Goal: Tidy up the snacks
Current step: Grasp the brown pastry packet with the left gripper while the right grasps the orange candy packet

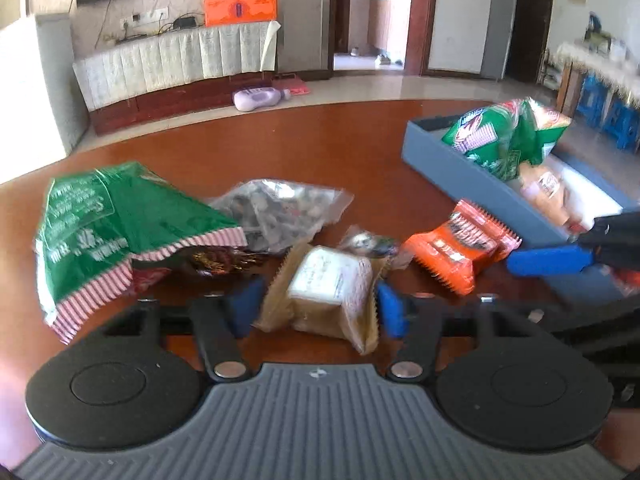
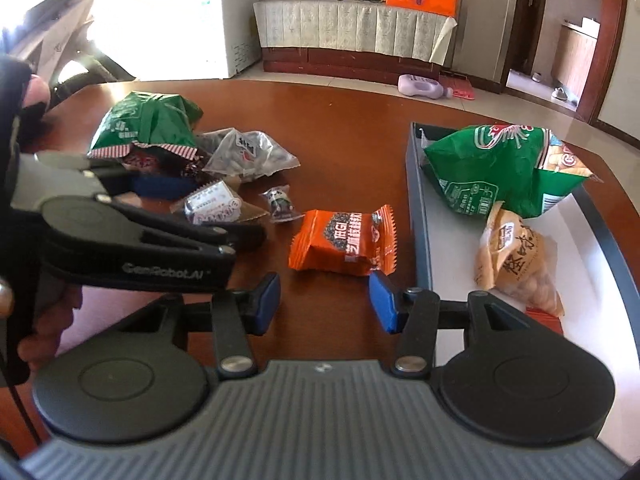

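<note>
We've got the left tool (image 1: 318,306) straddling the brown pack (image 1: 328,292) on the counter (image 1: 320,140), blue pads right at its sides; looks like contact, so we'd call it clamped, though the wrapper is puffy and the grip may only be pinching film. That's the main worry: crinkly wrap slides out on the lift, or the pads crush what's inside. The tiny candy (image 1: 366,242) sits just behind it and could get dragged along. The right tool (image 2: 326,298) is about half open and empty, hovering just short of the orange pack (image 2: 346,242), which is close to the tray (image 2: 420,216) wall, so a sloppy close could shove it against the tray instead of gripping it. Both tools are near each other, so they could bump. Count: loose on the counter, one green bag, one clear bag, one dark red pack half hidden under the green, one brown, one candy, one orange; in the tray, one green bag, one tan pack, plus something red we can't make out
</note>
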Demonstrator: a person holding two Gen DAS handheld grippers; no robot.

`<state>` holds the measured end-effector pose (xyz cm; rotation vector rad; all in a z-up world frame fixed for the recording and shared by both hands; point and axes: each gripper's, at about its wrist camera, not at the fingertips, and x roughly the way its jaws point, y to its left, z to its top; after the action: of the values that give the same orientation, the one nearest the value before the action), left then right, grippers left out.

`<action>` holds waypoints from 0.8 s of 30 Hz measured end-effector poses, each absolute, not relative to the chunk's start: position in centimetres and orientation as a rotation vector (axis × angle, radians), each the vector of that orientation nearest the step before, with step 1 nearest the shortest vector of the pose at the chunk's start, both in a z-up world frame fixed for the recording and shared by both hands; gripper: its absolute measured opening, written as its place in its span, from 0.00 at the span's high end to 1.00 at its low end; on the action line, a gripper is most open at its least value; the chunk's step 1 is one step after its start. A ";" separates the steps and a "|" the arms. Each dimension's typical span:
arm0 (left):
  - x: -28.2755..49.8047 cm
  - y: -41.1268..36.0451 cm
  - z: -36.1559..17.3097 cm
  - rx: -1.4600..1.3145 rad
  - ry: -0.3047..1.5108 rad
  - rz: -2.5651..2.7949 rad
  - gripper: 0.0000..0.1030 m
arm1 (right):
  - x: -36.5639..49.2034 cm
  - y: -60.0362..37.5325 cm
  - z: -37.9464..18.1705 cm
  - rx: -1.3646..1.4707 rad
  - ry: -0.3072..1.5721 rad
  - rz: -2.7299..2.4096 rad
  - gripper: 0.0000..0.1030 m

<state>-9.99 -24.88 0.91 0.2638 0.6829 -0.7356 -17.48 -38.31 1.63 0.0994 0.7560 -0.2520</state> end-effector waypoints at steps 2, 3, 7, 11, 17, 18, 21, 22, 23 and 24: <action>-9.6 -24.2 1.0 0.230 0.707 -0.740 0.46 | -17.3 -38.5 1.7 0.100 0.754 -0.263 0.49; -9.4 -23.8 1.0 0.221 0.714 -0.741 0.47 | -17.2 -38.5 1.7 0.105 0.754 -0.265 0.49; -9.1 -22.6 1.0 0.214 0.732 -0.725 0.48 | -16.3 -38.7 1.8 0.109 0.757 -0.274 0.46; -9.0 -21.6 1.1 0.207 0.735 -0.730 0.47 | -15.0 -38.8 1.8 0.066 0.790 -0.265 0.41; -9.7 -21.7 1.0 0.241 0.712 -0.746 0.40 | -12.3 -39.3 1.6 0.020 0.854 -0.197 0.28; -9.8 -21.8 0.9 0.253 0.704 -0.746 0.39 | -12.1 -39.4 1.7 0.027 0.855 -0.187 0.27; -9.7 -22.0 0.8 0.258 0.691 -0.754 0.38 | -12.2 -39.5 1.7 0.025 0.859 -0.175 0.29; -9.7 -22.0 0.7 0.254 0.691 -0.754 0.38 | -12.3 -39.4 1.8 0.025 0.863 -0.171 0.29; -9.6 -21.9 0.6 0.250 0.691 -0.753 0.38 | -12.5 -39.3 1.8 0.024 0.864 -0.165 0.31; -9.5 -22.0 0.6 0.247 0.690 -0.750 0.38 | -12.8 -39.3 1.8 0.031 0.859 -0.164 0.34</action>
<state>-9.54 -22.02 0.60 0.2470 0.6896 -0.7505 -12.77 -39.29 1.82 0.0313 0.8588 -0.1637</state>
